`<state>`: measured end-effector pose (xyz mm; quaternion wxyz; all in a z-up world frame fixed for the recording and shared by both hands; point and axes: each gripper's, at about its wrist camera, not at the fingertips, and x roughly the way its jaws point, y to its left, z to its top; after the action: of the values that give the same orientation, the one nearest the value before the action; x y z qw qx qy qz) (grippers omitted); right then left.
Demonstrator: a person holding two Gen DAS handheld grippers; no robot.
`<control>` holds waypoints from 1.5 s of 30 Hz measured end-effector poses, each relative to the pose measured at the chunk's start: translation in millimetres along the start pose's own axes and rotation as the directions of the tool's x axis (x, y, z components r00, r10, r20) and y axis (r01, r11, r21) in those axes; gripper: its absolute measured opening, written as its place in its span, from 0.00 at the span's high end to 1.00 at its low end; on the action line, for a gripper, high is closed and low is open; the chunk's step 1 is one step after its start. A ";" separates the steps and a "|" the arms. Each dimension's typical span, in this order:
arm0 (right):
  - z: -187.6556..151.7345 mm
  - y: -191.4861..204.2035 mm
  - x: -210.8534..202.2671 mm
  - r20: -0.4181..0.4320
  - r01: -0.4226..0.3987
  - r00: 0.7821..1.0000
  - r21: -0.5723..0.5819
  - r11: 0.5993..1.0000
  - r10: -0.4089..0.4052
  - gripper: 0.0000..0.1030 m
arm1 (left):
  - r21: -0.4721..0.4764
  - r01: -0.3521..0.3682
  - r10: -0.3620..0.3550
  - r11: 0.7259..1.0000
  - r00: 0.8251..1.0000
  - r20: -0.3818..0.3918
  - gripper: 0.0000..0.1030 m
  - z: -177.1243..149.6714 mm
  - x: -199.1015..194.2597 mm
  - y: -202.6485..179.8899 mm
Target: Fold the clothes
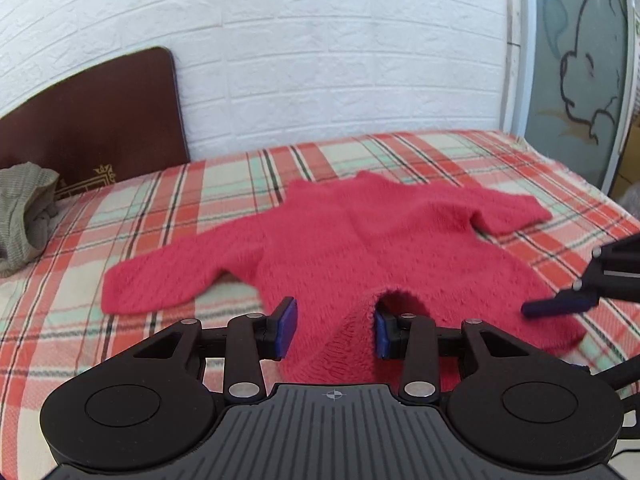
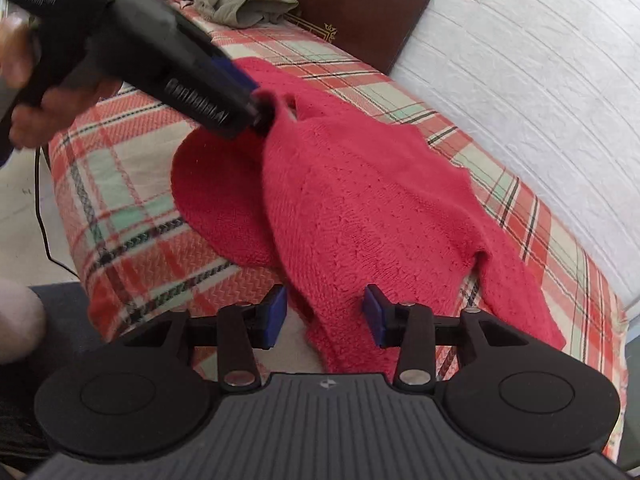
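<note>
Both grippers' fingers (image 1: 289,328) spread, red sweater (image 1: 340,236) hem between them, seemingly unpinched

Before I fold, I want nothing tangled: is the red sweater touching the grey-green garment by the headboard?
Apart. The left wrist view shows bare plaid bedcover between the red sweater sleeve and the crumpled grey-green garment.
</note>
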<state>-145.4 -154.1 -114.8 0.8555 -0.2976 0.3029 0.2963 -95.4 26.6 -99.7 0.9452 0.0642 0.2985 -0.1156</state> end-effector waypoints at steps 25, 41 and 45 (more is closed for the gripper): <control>8.7 -57.3 -11.0 0.058 -0.141 0.990 0.323 0.936 0.129 0.94 | 0.461 0.054 -0.028 0.886 0.998 -0.062 0.43 -56.8 -45.8 -51.9; -11.4 -15.2 -29.9 0.028 -0.209 0.977 0.272 0.939 0.210 0.79 | 0.673 0.135 -0.084 0.727 0.991 -0.108 0.65 -76.7 -34.7 -92.4; -17.8 -10.4 -30.4 0.012 -0.226 0.973 0.269 0.936 0.231 0.69 | 0.633 0.146 -0.079 0.760 0.988 -0.133 0.81 -69.2 -28.7 -84.0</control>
<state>-163.7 -183.0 -101.6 0.8447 -0.1446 0.3810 0.3470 -177.8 -36.1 -143.7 0.8421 0.3700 0.2907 -0.2637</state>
